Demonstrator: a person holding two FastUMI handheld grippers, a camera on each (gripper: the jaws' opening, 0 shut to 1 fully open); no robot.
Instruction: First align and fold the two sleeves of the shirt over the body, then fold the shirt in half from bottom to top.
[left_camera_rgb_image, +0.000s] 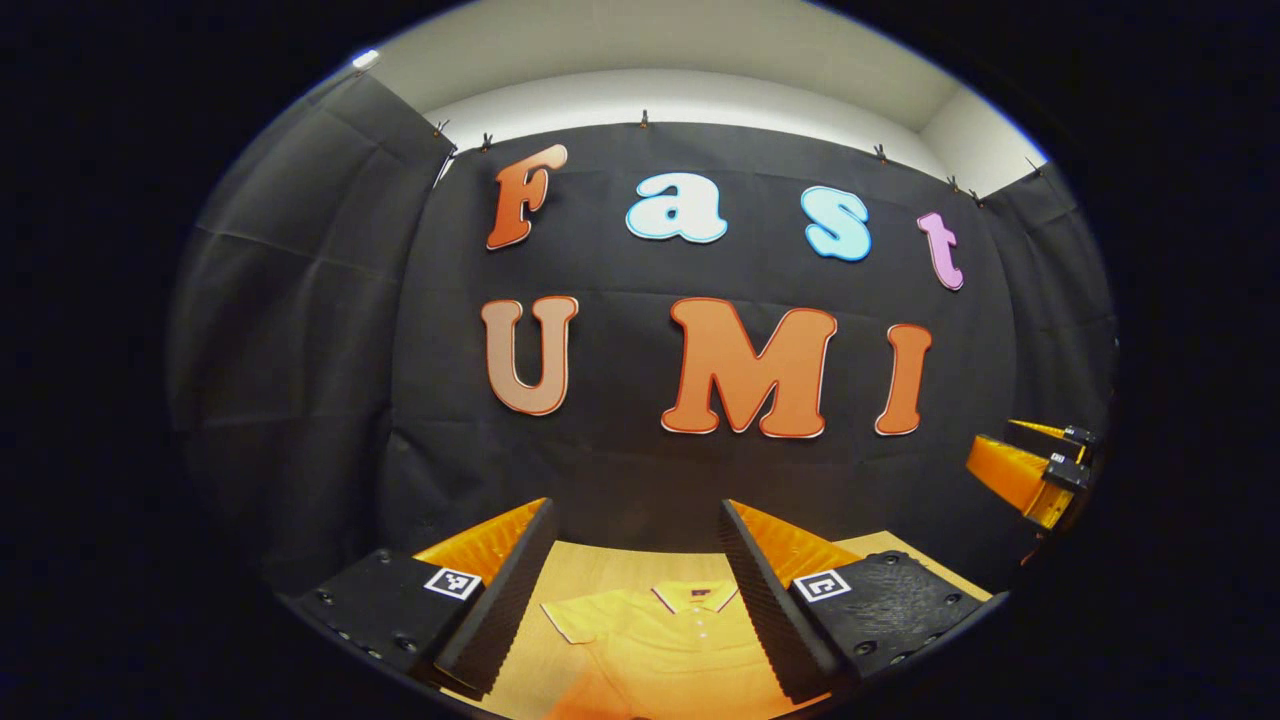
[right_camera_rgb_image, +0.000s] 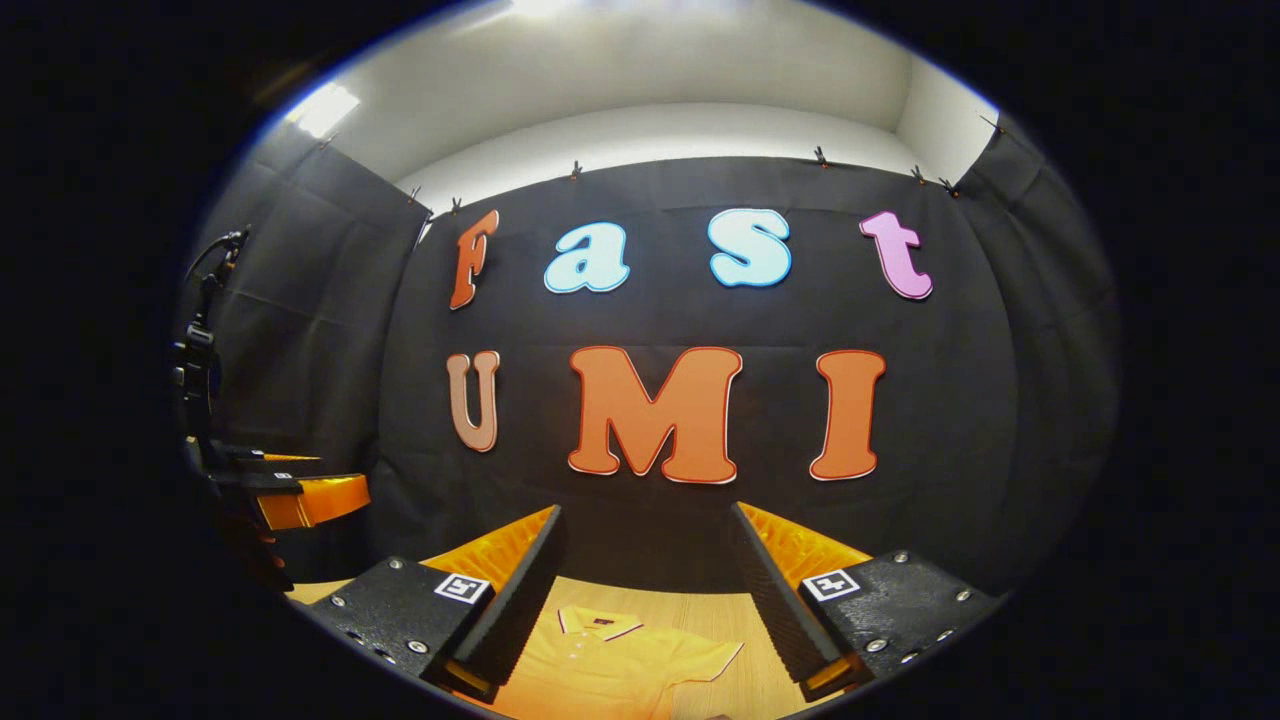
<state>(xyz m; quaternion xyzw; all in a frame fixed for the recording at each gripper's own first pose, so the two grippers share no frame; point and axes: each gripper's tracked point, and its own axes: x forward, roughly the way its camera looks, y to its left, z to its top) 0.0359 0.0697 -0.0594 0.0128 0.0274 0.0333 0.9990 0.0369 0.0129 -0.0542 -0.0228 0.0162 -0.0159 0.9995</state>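
Below, the yellow shirt (left_camera_rgb_image: 660, 640) lies flat, collar up and sleeves spread, under each wide, empty hand-held gripper (left_camera_rgb_image: 635, 590).

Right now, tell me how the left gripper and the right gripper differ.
The left gripper hangs over the shirt's collar and buttons; the right gripper hangs over its collar and one sleeve. The left sits nearer the shirt's middle, the right off to its side. Both are open, above the table, holding nothing.
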